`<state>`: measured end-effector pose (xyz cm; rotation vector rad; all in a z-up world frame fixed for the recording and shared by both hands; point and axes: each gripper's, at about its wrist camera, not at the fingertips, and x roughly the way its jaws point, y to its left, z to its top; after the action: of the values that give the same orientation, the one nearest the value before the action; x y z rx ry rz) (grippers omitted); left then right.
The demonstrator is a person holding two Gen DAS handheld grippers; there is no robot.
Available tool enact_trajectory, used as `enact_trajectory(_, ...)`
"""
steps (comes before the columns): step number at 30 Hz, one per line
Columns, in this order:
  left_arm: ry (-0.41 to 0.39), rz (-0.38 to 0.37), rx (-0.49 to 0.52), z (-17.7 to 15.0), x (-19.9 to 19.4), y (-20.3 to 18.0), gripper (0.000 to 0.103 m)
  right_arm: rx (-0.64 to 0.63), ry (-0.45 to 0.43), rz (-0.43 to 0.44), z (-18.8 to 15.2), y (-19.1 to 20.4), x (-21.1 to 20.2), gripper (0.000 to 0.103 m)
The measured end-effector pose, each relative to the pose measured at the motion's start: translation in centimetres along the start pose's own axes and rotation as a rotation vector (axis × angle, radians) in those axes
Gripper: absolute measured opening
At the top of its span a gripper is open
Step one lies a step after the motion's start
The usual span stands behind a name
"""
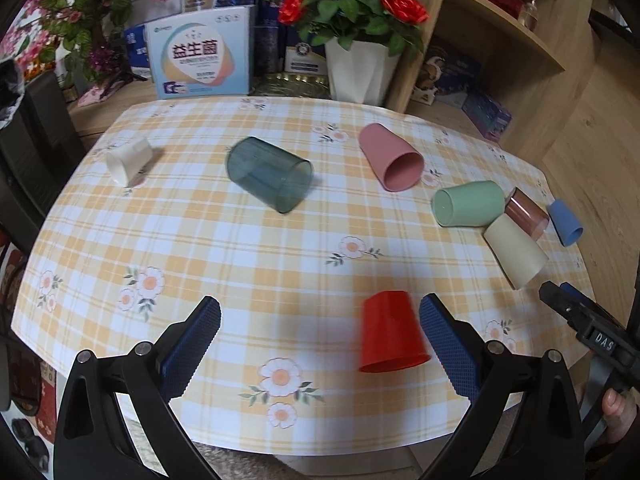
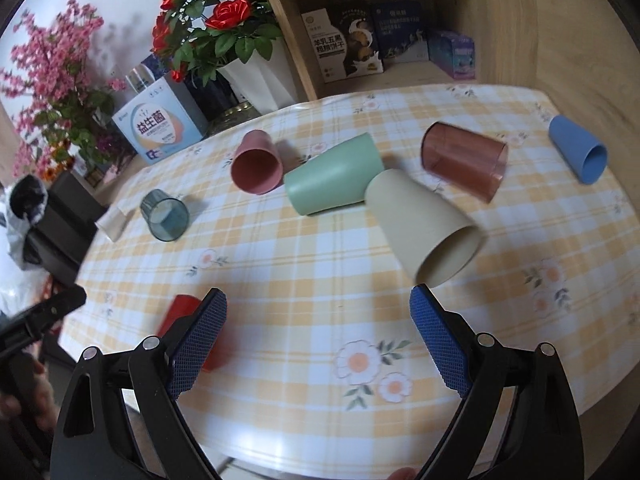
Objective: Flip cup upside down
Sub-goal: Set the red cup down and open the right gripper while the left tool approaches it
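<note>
A red cup (image 1: 392, 332) stands upside down on the checked tablecloth (image 1: 248, 248), just left of my left gripper's right finger. My left gripper (image 1: 320, 344) is open and empty above the near table edge. My right gripper (image 2: 318, 336) is open and empty; the red cup (image 2: 180, 312) shows partly behind its left finger. Lying on their sides are a cream cup (image 2: 424, 224), a green cup (image 2: 334, 180), a pink cup (image 2: 256, 164), a brown clear cup (image 2: 464, 160), a blue cup (image 2: 578, 152), a dark teal clear cup (image 1: 270, 174) and a white cup (image 1: 128, 160).
A white vase of red roses (image 1: 356, 68), a printed box (image 1: 200, 58) and pink flowers (image 1: 72, 8) stand behind the table. A wooden shelf (image 2: 400, 20) with boxes is at the back right. The right gripper's tip (image 1: 576, 312) shows at the left wrist view's right edge.
</note>
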<state>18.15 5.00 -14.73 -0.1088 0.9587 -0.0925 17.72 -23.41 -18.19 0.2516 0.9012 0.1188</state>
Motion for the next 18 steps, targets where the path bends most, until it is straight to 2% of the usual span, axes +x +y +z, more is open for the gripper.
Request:
enact_trajectory(7, 0.096, -0.066, 0.017, 1.1, 3.1, -2.9, 0.096, 0.037, -0.012, -0.082, -0.3, -2.0, -0.1, 0.09)
enact_trajectory(9, 0.151, -0.118, 0.023, 1.5, 4.7, -3.9, 0.095, 0.051, -0.008, -0.091, -0.5, -2.6, 0.1, 0.09)
enact_trajectory(10, 0.203, -0.14, 0.026, 1.8, 6.0, -4.4, 0.09, 0.056, -0.004, -0.093, -0.5, -2.7, 0.1, 0.09)
enact_trajectory(11, 0.245, -0.15, 0.022, 2.1, 7.0, -4.6, 0.086, 0.062, 0.001, -0.094, -0.6, -2.9, 0.2, 0.09)
enact_trajectory(15, 0.397, -0.19, -0.043, 2.8, 10.3, -4.7, 0.078, 0.075, -0.001, -0.097, -0.6, -3.5, 0.1, 0.09)
enact_trajectory(18, 0.464, -0.197, -0.061, 3.1, 11.7, -4.8, 0.076, 0.088, -0.002, -0.101, -0.5, -3.9, 0.1, 0.09)
